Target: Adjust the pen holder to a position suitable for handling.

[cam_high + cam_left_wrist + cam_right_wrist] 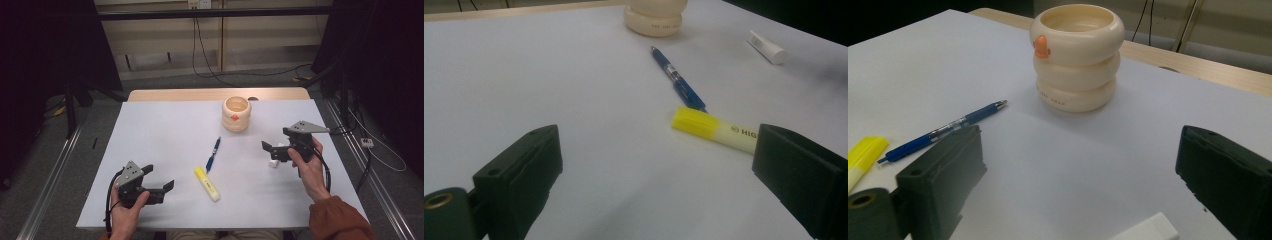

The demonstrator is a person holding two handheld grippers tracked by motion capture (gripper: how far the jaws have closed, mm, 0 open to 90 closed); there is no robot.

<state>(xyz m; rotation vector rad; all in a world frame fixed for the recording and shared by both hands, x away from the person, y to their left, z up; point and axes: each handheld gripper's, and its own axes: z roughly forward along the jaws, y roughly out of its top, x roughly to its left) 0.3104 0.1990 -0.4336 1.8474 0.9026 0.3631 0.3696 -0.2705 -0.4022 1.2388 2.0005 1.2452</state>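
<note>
White worktop (pixel 165 130): cream ringed pot (pixel 236 113) at 12 o'clock, blue pen (pixel 213 154) & yellow highlighter (pixel 207 183) centre. Left tongs (pixel 159 179) at 7, right tongs (pixel 272 148) at 3 beside a white tube (pixel 273 163), both open, empty.

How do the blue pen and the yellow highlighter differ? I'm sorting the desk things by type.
The blue pen is thin and tapers to a metal tip, while the yellow highlighter is thick and blunt. The pen lies nearer the cream pot, the highlighter nearer the person. The highlighter carries printed lettering; none can be made out on the pen. Both lie flat on the white table, ends close together, neither held.
</note>
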